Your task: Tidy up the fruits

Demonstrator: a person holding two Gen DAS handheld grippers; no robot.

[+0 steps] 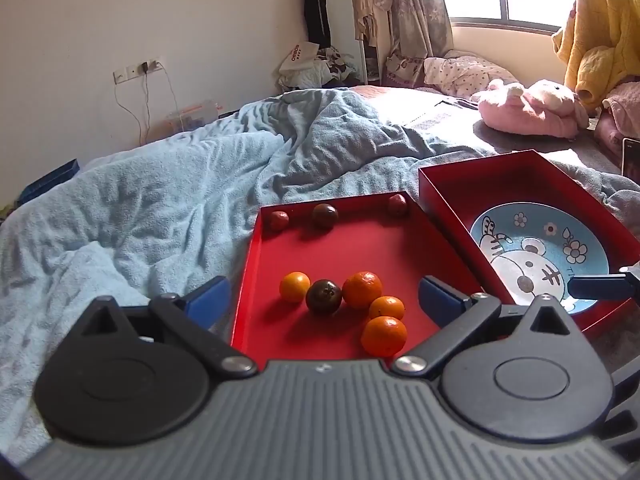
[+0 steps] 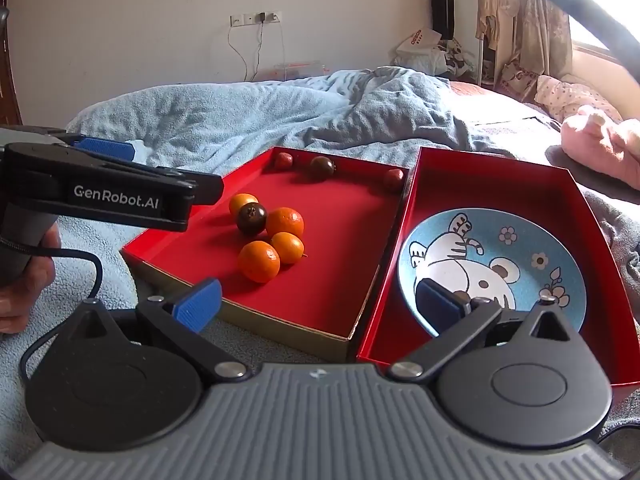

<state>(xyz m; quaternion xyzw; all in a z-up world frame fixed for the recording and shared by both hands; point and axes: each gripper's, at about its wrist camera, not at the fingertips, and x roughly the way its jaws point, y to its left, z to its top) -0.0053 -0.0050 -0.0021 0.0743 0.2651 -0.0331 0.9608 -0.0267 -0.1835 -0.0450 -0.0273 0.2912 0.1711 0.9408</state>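
In the shallow red cardboard tray [image 1: 256,280]: round orange tangerines [image 1: 362,289], light, soft, rolling; grip across middle. My left fingers [image 1: 208,300] and right fingers [image 2: 198,304] apart, empty.

"GenRobot.AI" on left gripper [image 2: 120,152]; bag [image 2: 420,42] print perhaps "OSSO".

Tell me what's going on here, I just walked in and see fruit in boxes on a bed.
A person holds a gripper in each hand over two red boxes on a blue blanket. The left gripper and right gripper are both open and empty. Oranges and dark fruits sit in the shallow red tray; the blue plate in the deeper red box holds no fruit.
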